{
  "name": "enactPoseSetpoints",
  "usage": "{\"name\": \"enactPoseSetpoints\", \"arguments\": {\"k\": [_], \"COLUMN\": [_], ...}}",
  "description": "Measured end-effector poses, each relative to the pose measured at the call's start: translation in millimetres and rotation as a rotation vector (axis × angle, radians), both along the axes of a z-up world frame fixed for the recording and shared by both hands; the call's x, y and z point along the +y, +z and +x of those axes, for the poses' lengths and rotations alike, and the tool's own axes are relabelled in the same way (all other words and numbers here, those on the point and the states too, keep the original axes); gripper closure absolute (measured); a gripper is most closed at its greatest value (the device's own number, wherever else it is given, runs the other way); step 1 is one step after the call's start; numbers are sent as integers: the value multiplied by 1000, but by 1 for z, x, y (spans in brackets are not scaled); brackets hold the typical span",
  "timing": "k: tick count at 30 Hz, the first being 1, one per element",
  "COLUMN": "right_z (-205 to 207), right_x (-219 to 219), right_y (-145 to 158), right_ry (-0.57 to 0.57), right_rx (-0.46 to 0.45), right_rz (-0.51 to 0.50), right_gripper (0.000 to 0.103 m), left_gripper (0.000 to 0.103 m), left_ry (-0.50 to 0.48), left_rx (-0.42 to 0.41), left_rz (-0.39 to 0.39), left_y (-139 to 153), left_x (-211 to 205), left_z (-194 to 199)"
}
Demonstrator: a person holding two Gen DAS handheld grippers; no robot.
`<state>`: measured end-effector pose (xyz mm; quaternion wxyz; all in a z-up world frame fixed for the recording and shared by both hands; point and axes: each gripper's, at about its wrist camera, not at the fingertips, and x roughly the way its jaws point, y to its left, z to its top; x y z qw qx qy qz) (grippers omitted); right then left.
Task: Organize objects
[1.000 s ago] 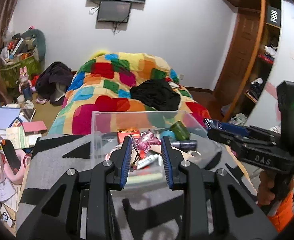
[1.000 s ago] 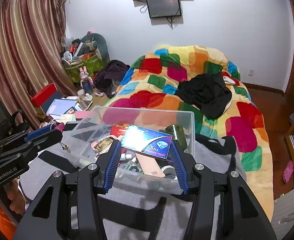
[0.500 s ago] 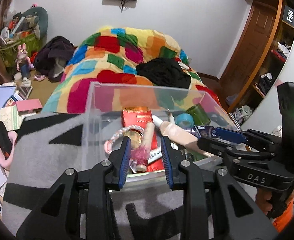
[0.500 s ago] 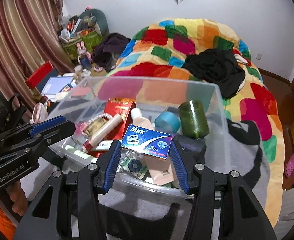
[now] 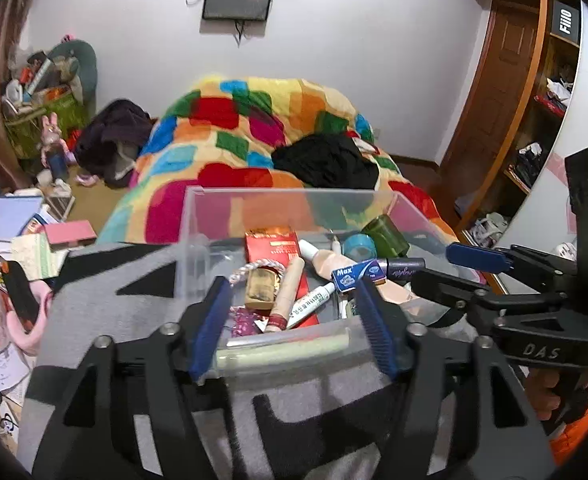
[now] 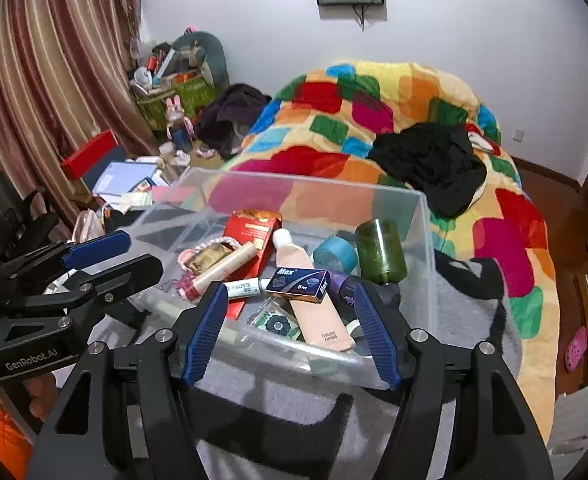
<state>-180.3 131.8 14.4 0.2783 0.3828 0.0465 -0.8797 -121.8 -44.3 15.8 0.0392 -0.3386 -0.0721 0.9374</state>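
A clear plastic bin [image 5: 290, 192] stands on a grey and black blanket and holds several small items. My left gripper [image 5: 292, 285] hangs over its near edge; its jaws are opening and nothing is between them. A pink glittery trinket [image 5: 240, 320] lies loose in the bin just below it. My right gripper [image 6: 290, 288] is over the bin's [image 6: 306, 182] near right side, its jaws opening too. The blue "Max" box [image 6: 298, 284] rests free on a beige tube [image 6: 314, 312], touching neither pad. Each gripper shows in the other's view: the right gripper [image 5: 474, 264], the left gripper [image 6: 106, 256].
The bin also holds a red packet [image 5: 272, 244], a green jar [image 6: 380, 250] and a blue tape roll [image 6: 334, 254]. Behind it lies a patchwork quilt [image 6: 374, 112] with a black garment [image 6: 430, 160]. Books and clutter [image 5: 18, 224] cover the floor at left; a wooden wardrobe [image 5: 506, 92] stands at right.
Both grippers came down over the bin and their jaws spread. The pink trinket left the left gripper and the blue box left the right; both now lie in the bin.
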Motion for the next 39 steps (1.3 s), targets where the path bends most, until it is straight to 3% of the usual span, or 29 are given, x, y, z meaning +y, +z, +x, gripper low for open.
{"name": "enactPoseSetpoints", "arguments": {"k": [3, 7, 10, 16, 29, 39], "right_z": [10, 23, 35, 56, 82, 79], "right_x": [5, 13, 19, 34, 42, 40], "right_y": [7, 12, 13, 10, 4, -2], "right_ry": [-10, -27, -35, -50, -50, -39], "right_rx": [28, 66, 96, 103, 114, 89], "right_rz": [-17, -26, -21, -47, -44, -42], "right_gripper": [40, 35, 35, 22, 21, 21], "left_gripper": [29, 12, 7, 6, 6, 6], "left_ry": [12, 22, 21, 19, 24, 34], "left_rx": [29, 71, 94, 92, 69, 61], "left_rz": [-9, -25, -42, -34, -26, -27], "left_y": [6, 14, 17, 13, 0, -3], "left_x": [0, 0, 3, 9, 16, 18], "left_z": [11, 30, 44, 66, 81, 77]}}
